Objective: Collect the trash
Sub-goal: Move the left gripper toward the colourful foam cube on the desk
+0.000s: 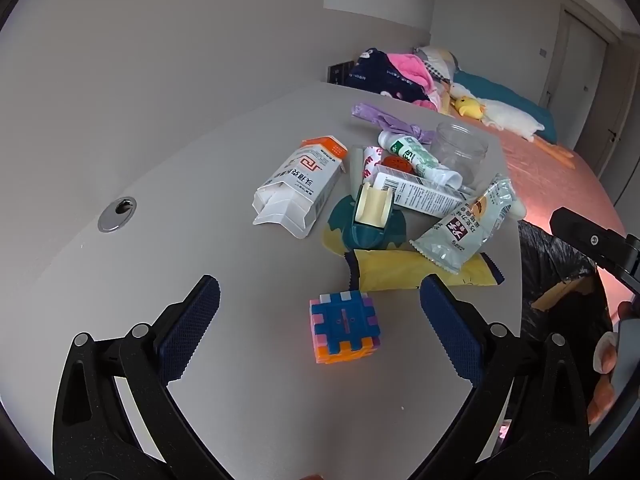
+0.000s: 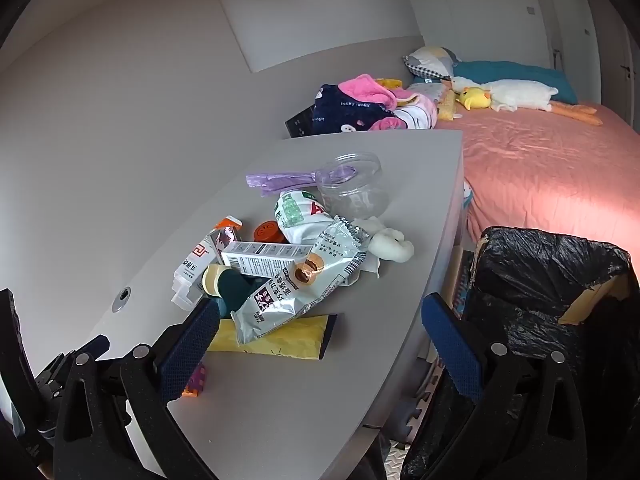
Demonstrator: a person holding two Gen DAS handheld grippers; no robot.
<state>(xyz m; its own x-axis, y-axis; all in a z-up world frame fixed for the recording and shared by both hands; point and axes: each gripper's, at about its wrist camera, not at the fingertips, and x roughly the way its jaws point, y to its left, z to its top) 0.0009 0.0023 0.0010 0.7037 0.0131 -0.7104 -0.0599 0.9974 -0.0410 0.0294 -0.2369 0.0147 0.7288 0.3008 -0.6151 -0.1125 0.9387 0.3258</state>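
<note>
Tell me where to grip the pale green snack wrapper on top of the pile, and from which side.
Grip the pale green snack wrapper by its near crimped end, which lies flat over the yellow packet and sticks out free of the boxes. Come in from the table's near edge with the open right gripper, one pad above and one below.

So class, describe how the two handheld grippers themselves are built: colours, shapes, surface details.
Both look alike. The left gripper has glossy black angular linkage arms with round silver pins at the joints, ending in flat rounded pads of dark blue with a fine cross-hatched texture. The right gripper has the same black frame, silver pins and blue textured pads. No cables or sleeves show.
</note>
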